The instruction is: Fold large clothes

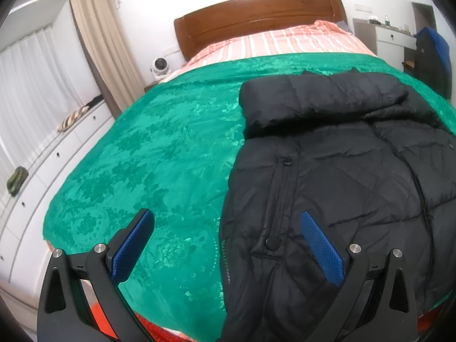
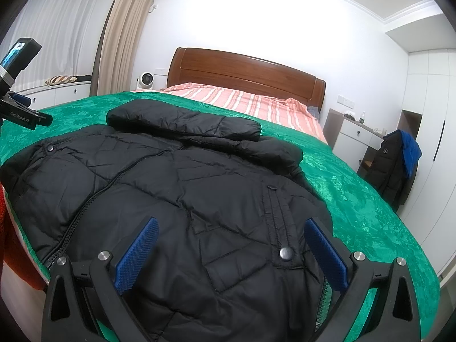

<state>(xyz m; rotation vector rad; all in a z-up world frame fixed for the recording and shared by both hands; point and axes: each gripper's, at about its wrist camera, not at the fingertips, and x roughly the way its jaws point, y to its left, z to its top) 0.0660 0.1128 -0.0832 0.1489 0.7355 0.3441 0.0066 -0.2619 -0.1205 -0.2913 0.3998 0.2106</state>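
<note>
A large black puffer jacket [image 1: 336,176] lies spread front-up on a green blanket [image 1: 159,154], sleeves folded across its top. My left gripper [image 1: 226,218] is open and empty, hovering over the jacket's left hem edge, one blue pad [image 1: 134,245] over the blanket and the other over the jacket. In the right wrist view the jacket [image 2: 171,176] fills the middle. My right gripper [image 2: 230,228] is open and empty above the jacket's lower right part near a snap button [image 2: 285,253]. The left gripper's body [image 2: 20,114] shows at the far left.
The bed has a striped pink sheet [image 2: 242,99] and a wooden headboard [image 2: 242,68]. White drawers [image 1: 34,176] run along the left. A white desk [image 2: 356,136] and a chair draped with dark and blue clothes [image 2: 399,159] stand at the right. The green blanket [image 2: 370,199] extends right.
</note>
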